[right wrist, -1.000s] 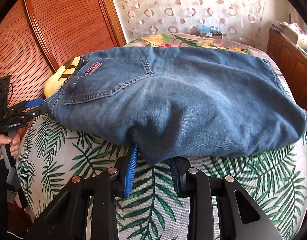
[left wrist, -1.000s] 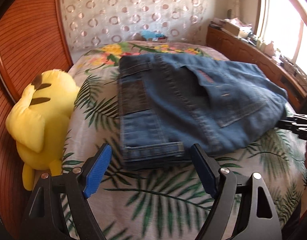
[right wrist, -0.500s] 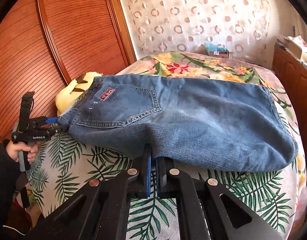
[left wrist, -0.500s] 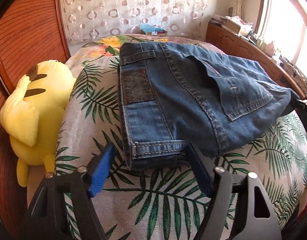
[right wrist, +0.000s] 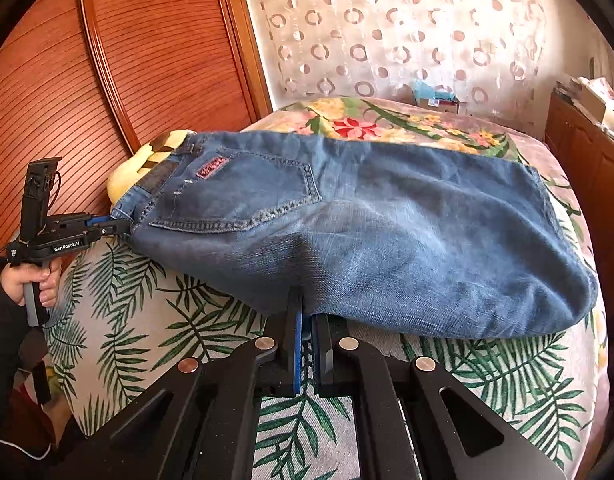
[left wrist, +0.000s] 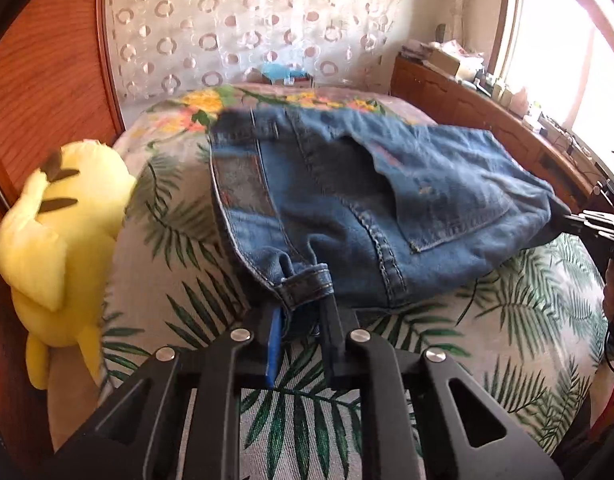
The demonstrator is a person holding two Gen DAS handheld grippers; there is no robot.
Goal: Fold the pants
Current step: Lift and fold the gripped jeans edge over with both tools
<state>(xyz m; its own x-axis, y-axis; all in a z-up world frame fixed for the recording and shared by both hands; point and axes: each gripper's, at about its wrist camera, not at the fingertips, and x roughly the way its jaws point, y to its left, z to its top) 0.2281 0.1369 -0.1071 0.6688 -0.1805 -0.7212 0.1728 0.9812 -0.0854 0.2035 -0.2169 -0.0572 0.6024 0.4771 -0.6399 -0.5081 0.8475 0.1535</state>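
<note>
Closing done on the left tool (left wrist: pixel 303 322): apart a second ago, now clamped on the waistband corner of the jeans (left wrist: pixel 367 200). Right tool (right wrist: pixel 307 320) stays pinched on the near edge (both ends held, lift for the fold looks next). Jeans lie folded across a leaf-print bed (right wrist: pixel 155 320); yellow plush (left wrist: pixel 55 232) alongside, wood panelling behind.

both wrist views low, close, sharing jeans (left wrist: pixel 359 204)

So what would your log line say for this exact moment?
step: fold pants | left claw: shut on jeans waistband | right claw: shut on jeans' near edge | jeans: on bed
</note>
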